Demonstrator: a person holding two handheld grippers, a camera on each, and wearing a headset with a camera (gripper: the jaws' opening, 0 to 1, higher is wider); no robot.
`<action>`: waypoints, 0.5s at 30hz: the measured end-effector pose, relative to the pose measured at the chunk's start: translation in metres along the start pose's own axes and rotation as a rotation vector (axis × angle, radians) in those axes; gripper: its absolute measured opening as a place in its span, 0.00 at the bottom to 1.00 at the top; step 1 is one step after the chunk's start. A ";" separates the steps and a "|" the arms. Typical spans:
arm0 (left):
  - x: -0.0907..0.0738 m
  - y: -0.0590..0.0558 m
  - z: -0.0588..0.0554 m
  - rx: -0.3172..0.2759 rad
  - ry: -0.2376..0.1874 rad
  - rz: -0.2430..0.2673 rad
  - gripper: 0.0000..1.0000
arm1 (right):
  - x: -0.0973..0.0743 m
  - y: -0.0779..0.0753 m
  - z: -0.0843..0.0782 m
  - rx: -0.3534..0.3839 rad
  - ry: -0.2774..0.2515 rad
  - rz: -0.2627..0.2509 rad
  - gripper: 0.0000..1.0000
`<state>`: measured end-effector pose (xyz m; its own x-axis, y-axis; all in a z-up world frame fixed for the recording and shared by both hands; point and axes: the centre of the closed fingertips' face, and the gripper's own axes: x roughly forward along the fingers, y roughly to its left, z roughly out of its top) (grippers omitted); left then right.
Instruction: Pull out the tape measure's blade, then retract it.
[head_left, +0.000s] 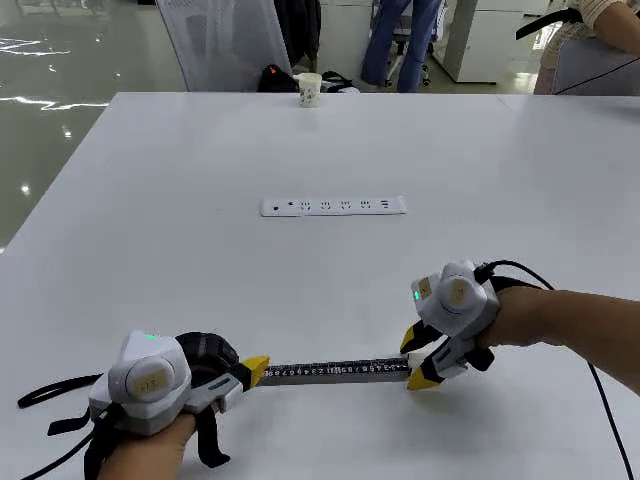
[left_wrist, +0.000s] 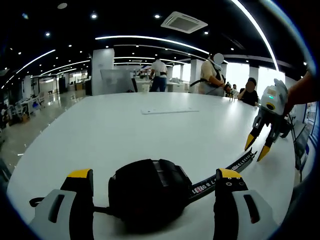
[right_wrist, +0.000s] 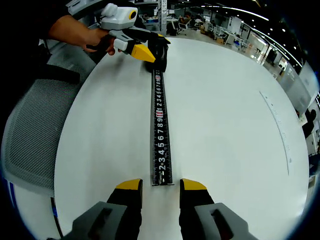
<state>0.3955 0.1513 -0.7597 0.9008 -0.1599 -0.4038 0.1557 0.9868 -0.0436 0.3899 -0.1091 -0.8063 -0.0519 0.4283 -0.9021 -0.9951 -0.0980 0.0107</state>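
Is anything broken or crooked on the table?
Nothing stands out. The tape measure's blade lies flat and straight on the table, with no kink, and the paper cup at the far edge stands upright.

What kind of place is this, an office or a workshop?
Most likely an open-plan office: a large white table with a power strip, a ceiling air-conditioning unit and a mesh office chair.

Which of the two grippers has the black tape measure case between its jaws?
The left gripper: the black tape measure case sits between its yellow-tipped jaws. The right gripper is at the free end of the pulled-out black blade instead.
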 end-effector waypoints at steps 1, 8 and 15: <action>0.000 0.000 0.000 0.000 0.000 0.001 0.99 | 0.000 0.000 0.000 -0.005 0.004 0.002 0.25; 0.000 0.001 0.000 -0.001 0.000 0.005 0.99 | 0.001 -0.001 0.000 -0.018 0.018 -0.003 0.16; 0.000 0.003 0.000 0.004 -0.004 0.014 0.97 | 0.003 -0.003 0.000 -0.030 0.042 -0.004 0.13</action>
<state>0.3960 0.1540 -0.7601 0.9047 -0.1458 -0.4004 0.1441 0.9890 -0.0345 0.3932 -0.1081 -0.8089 -0.0439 0.3906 -0.9195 -0.9924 -0.1231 -0.0050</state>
